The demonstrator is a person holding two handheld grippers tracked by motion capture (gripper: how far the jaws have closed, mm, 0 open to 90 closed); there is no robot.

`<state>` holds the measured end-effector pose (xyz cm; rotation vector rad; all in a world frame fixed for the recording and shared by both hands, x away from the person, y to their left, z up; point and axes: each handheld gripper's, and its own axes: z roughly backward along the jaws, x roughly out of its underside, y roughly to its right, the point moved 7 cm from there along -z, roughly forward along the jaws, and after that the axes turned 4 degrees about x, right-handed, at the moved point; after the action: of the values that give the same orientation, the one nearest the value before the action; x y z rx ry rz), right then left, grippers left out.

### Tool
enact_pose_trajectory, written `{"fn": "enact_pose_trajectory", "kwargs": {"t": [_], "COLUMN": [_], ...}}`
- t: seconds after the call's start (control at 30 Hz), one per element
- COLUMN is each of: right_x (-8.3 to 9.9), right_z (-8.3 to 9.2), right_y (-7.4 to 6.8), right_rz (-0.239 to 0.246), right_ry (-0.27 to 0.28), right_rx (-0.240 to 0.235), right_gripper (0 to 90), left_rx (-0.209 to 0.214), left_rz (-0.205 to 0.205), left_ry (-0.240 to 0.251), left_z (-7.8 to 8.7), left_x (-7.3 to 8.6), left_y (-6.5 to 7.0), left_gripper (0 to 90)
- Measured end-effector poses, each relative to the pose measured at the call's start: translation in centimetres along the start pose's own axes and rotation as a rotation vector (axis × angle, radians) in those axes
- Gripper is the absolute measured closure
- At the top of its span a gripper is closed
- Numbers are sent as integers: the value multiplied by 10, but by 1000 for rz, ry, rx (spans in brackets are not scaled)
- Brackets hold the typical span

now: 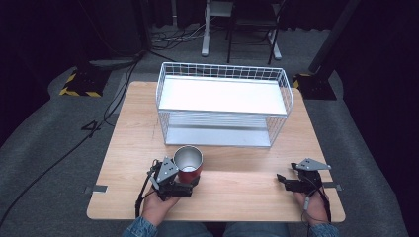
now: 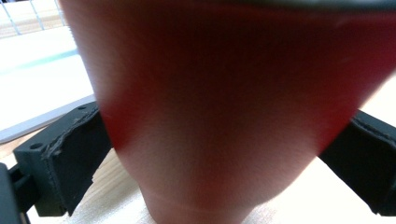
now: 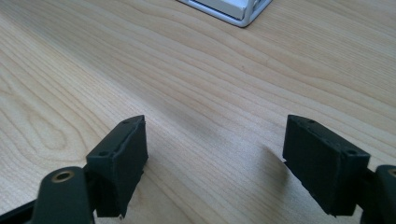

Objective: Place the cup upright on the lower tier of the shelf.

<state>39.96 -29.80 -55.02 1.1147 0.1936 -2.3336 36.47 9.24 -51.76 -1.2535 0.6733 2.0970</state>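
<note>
One red cup (image 1: 188, 164), one white wire rack (image 1: 223, 103), one wooden table (image 1: 237, 192) and two grippers.

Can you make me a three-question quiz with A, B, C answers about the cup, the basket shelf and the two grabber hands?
1. Where is the red cup?
A. on the rack's top shelf
B. between the left gripper's jaws
C. on the floor

2. How many shelves does the white wire rack have?
A. two
B. four
C. five

3. How is the right gripper?
A. shut on the cup
B. shut on a cable
C. open

Answers:
1 B, the black jaws press both sides of the cup.
2 A, one upper and one lower shelf show.
3 C, its jaws stand apart over bare table.
</note>
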Motion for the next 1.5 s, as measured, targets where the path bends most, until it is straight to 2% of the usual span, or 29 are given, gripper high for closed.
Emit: {"fn": "enact_pose_trajectory", "kwargs": {"t": [0.23, 0.4, 0.43, 0.53, 0.77, 1.27, 1.5], "right_x": [0, 0, 0, 0, 0, 0, 0], "right_z": [0, 0, 0, 0, 0, 0, 1], "right_y": [0, 0, 0, 0, 0, 0, 0], "right_rz": [2, 1, 3, 1, 1, 0, 5], "right_ry": [2, 3, 2, 2, 3, 3, 3], "right_rx": [2, 4, 5, 6, 5, 9, 12], "right_gripper": [225, 226, 228, 228, 229, 230, 230], "left_rx": [-52, -50, -53, -59, -58, -60, -42], "left_rz": [12, 16, -1, -13, -26, -26, -27], "left_ry": [-37, -44, -58, -63, -75, -79, -67], "left_z": [-10, -12, -13, -13, -13, -12, -11], "left_x": [6, 8, 10, 11, 12, 12, 7], "left_y": [-3, -4, -3, -3, -2, -2, 2], "left_gripper": [22, 22, 45, 68, 153, 163, 164]}}
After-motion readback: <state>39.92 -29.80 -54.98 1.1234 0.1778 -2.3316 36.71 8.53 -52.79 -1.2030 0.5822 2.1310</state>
